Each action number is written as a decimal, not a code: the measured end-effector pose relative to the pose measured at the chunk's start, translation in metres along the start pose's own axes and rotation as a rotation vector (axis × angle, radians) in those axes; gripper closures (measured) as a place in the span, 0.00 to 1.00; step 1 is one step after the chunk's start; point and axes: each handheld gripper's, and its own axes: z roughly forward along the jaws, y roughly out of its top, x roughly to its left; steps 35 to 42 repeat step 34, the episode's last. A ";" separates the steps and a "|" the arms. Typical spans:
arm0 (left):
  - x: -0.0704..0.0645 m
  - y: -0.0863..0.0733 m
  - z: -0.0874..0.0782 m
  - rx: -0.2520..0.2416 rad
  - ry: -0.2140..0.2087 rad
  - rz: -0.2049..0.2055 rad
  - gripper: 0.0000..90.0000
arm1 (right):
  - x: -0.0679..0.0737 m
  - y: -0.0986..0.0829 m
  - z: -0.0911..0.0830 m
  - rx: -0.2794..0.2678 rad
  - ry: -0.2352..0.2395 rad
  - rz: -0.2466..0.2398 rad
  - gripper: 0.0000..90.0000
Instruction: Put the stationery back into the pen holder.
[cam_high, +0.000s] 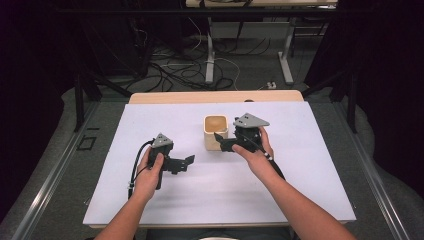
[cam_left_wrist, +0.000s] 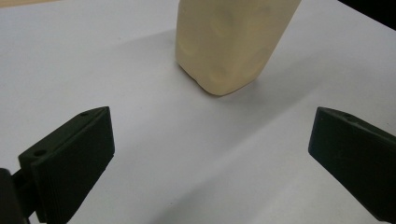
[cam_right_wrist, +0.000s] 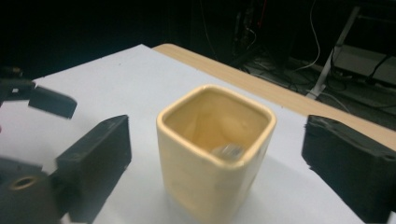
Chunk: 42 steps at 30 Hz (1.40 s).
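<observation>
- Cup (cam_high: 216, 132): cream/yellow, squarish w/ rounded corners, upright on the white table (cam_high: 300, 190), a bit past centre, nearer the far edge than the person's side.
- In right gripper view, cup (cam_right_wrist: 212, 154) is open at the top, inside looks glossy; a small shiny spot shows low inside, can't tell what it is.
- Right gripper (cam_high: 223, 141): held in right hand (cam_high: 256, 155), just beside cup on its right side, pointing left at it. Grey plate on top.
- Right jaws: wide apart, one on each side of the cup in its own view (cam_right_wrist: 212, 158). Nothing gripped; gaps show btwn each jaw and the cup wall, so not touching as far as can be seen.
- Left gripper (cam_high: 188, 161): held in left hand (cam_high: 150, 172), on the table's left-centre, near the cup but apart from it, in front and to the left. Jaws point right, toward the cup.
- Left jaws: spread wide in own view (cam_left_wrist: 210, 154), nothing btwn them but bare table. Cup (cam_left_wrist: 231, 44) shows ahead of them, past the tips, tilted in frame since the camera is turned.
- Left gripper's jaw tip also shows at far left of the right gripper view (cam_right_wrist: 51, 101), well short of the cup.
- Black cable (cam_high: 134, 170) loops from left gripper along the wrist.
- Both forearms come in from the bottom edge of the high view; wooden strip (cam_high: 215, 96) shows along the table's far edge.
</observation>
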 end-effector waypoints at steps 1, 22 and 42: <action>0.000 0.000 0.000 0.000 -0.001 0.001 0.00 | -0.001 -0.003 -0.003 0.006 0.007 0.001 0.03; 0.000 -0.006 -0.013 -0.023 0.005 -0.026 0.00 | -0.019 -0.060 -0.054 0.078 -0.027 0.060 0.00; 0.003 -0.006 -0.016 -0.026 0.010 -0.037 0.00 | -0.039 -0.079 -0.070 0.111 -0.084 0.128 0.00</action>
